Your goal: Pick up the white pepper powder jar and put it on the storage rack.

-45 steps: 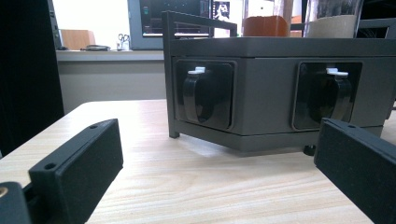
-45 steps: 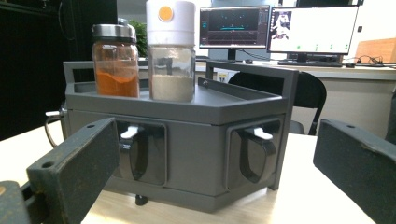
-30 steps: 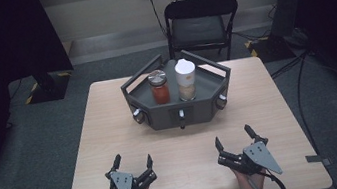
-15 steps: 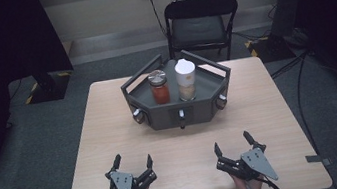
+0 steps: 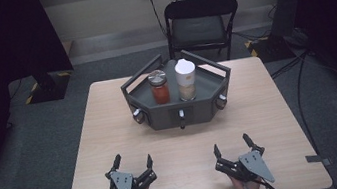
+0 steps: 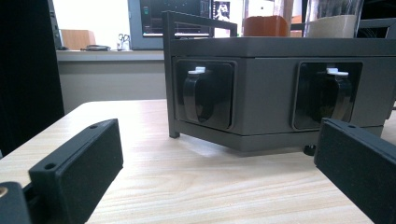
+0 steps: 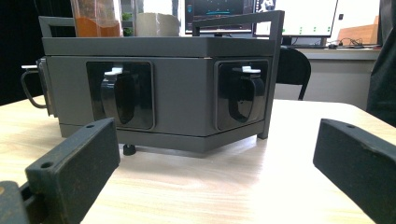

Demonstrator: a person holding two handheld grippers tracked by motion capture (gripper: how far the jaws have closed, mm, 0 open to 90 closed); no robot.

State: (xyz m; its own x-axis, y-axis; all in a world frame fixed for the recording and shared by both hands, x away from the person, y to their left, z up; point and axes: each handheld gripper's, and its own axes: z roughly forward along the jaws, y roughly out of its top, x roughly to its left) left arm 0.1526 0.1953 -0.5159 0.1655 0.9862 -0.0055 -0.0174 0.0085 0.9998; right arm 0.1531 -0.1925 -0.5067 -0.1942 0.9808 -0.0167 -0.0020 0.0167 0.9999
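The left gripper (image 5: 132, 161) and the right gripper (image 5: 233, 147) both rest low over the near edge of the table (image 5: 111, 128), well apart from each other. On each one the jaws are spread wide apart and there is nothing between them. They point toward the far side of the table.

A dark grey tray (image 5: 208, 86) with angled sides stands in the middle of the table, nearer to the far edge, and well apart from both grippers. Its near faces carry three small knobs with white marks; in the left gripper view two of the knobs (image 6: 198, 95) sit in dark recesses. Inside the tray a jar with red content and a metal lid (image 5: 159, 87) stands upright on the left. Just beside it, on the right, a taller container with a white lid (image 5: 186, 79) also stands upright. I cannot tell if the two touch.

Behind the table, on the far side, there is a black folding chair (image 5: 202, 23) on the grey floor.
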